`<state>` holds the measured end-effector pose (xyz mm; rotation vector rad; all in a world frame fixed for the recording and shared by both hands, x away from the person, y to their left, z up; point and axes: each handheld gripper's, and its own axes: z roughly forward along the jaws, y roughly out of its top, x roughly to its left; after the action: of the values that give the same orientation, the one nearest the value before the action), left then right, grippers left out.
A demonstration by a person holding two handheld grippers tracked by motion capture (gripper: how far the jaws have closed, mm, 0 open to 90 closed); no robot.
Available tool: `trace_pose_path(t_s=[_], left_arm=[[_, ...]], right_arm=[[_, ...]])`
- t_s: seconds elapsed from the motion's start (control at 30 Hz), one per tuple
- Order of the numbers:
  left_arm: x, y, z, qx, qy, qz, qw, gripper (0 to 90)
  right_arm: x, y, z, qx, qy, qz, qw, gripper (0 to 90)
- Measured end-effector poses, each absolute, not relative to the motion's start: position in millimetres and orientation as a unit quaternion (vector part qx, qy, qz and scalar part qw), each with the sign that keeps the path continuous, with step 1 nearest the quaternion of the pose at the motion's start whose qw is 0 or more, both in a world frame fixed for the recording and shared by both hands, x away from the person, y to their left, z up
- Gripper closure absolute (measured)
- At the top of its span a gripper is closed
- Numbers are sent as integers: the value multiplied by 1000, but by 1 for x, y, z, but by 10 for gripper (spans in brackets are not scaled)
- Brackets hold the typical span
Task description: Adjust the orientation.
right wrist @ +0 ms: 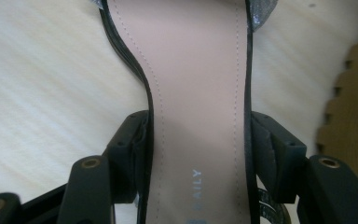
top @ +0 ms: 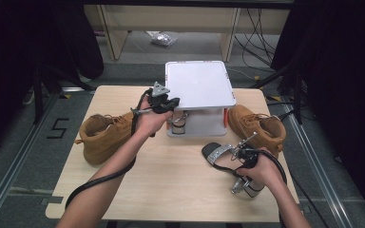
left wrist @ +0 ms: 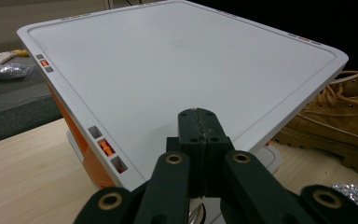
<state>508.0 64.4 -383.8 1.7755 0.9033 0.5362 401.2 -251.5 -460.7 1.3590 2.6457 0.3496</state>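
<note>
A silver high-heeled sandal (top: 217, 153) lies on the wooden table (top: 171, 185) at the front right, its pink insole (right wrist: 200, 70) facing up. My right gripper (top: 237, 156) straddles its narrow waist; in the right gripper view (right wrist: 198, 154) both pads press the sole's edges. My left gripper (top: 172, 102) is shut with nothing between its jaws. It hovers at the front left corner of the flat white lid (top: 199, 83) of a white and orange box, and its tips (left wrist: 199, 126) sit just over the lid's near edge (left wrist: 182, 60).
A tan lace-up boot (top: 104, 135) lies left of the box and another (top: 259, 126) (left wrist: 340, 116) lies right of it, close behind the sandal. A second silver shoe (top: 178, 122) sits in the box's open front. Cables trail off the table's front.
</note>
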Motion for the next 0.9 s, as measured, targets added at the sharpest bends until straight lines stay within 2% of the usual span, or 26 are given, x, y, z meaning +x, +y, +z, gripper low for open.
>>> trace_pose_path(t_s=[0.17,0.2,0.37,0.4,0.5,0.57,0.9], left_arm=[[506,64,-384,737,388,217,509,897],[506,63,-384,737,388,217,509,897],[506,63,-384,737,388,217,509,897],[506,64,-384,737,388,217,509,897],[506,63,-384,737,388,217,509,897],[506,63,-384,737,389,218,509,897],[506,63,-383,737,388,217,509,897]], right_arm=[[397,-241,-459,464,877,114,57,430],[396,-236,-457,494,862,110,40,428],[395,-234,-459,509,853,109,46,407],[393,-232,-457,513,851,109,35,402],[392,-231,-457,513,851,106,33,387],[390,-229,-458,498,861,100,30,344],[407,-227,-469,480,872,96,7,329]])
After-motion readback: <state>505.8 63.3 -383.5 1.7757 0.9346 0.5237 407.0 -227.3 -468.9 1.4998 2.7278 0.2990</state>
